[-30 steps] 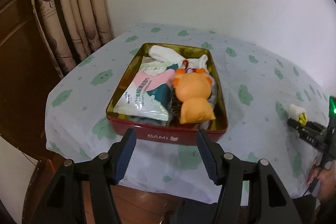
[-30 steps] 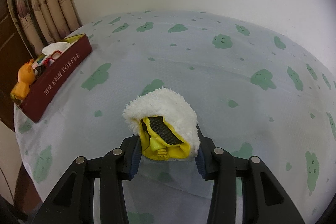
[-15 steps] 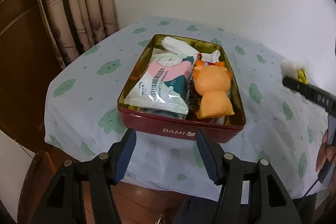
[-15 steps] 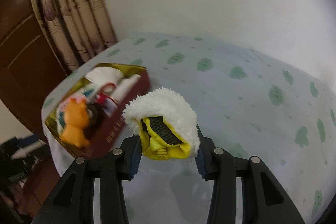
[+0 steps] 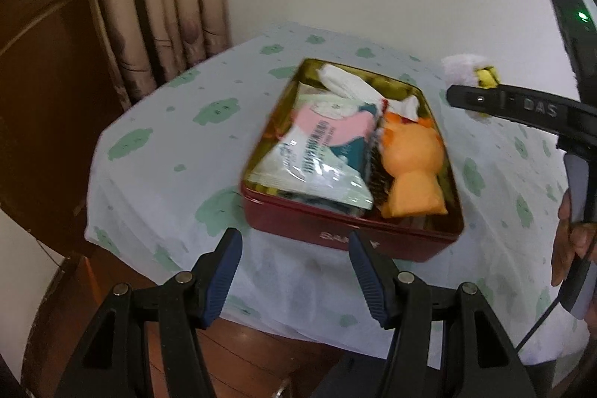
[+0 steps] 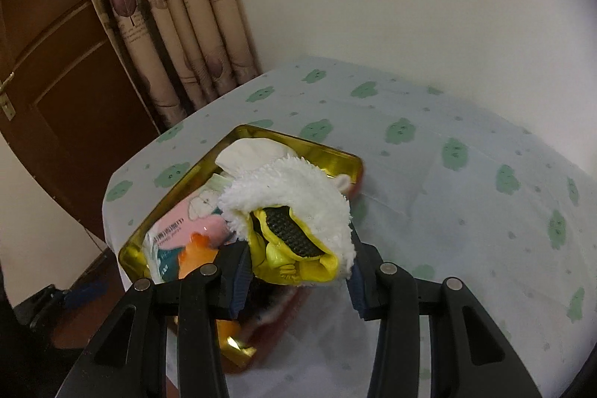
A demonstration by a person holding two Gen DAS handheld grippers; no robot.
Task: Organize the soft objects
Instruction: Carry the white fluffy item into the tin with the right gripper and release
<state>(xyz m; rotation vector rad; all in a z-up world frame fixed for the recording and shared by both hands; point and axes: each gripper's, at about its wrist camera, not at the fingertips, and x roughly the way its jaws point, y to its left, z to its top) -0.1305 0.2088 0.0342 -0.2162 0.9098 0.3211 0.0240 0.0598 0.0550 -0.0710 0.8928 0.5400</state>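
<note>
Fleecy white-and-yellow plush (image 6: pixel 294 207), clamped in the right claw (image 6: pixel 296 276), is now hanging over the red tin's (image 6: pixel 168 207) 3 o'clock end, having travelled in from the bare counter (image 6: pixel 466 196), so release looks imminent; left claw (image 5: pixel 294 280) is idling apart at the tin's 6 o'clock.

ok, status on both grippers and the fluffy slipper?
Left gripper open, empty. Right gripper shut on fluffy slipper, above tin. Tin crowded: orange plush, tissue pack.

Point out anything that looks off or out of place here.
Nothing stands out. The red tin sits flat on the tablecloth, packed full but not spilling. The right gripper holds the fluffy yellow item above it.
</note>
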